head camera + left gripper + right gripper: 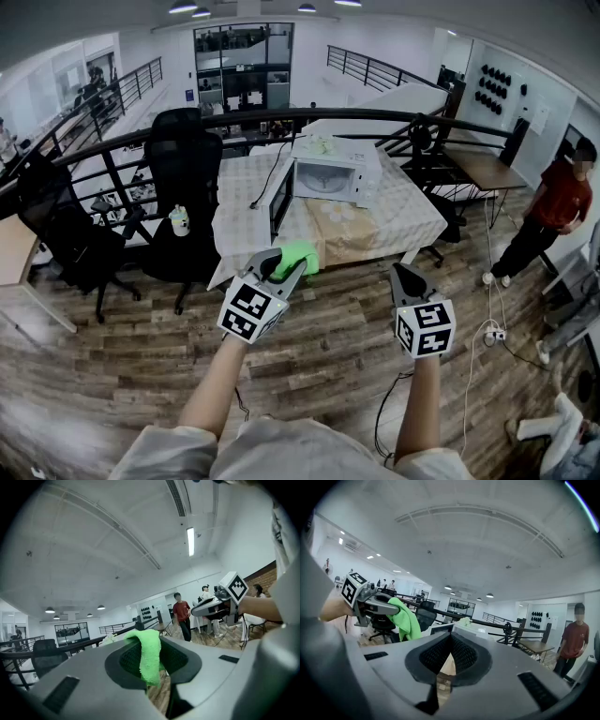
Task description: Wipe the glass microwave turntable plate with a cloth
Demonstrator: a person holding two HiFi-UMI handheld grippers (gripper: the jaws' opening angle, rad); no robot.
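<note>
- We clench our left tool [279, 265] on the green cloth [300, 254], which drapes from between its jaws.
- Our right tool [403, 273] is closed on nothing.
- The microwave [333, 173] stands door-open on the surface [417, 214], well ahead of both tools.

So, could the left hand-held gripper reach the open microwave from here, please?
Probably not yet: the left hand-held gripper, shut on the green cloth, hangs over the floor short of the table, though nothing blocks the open microwave.
</note>
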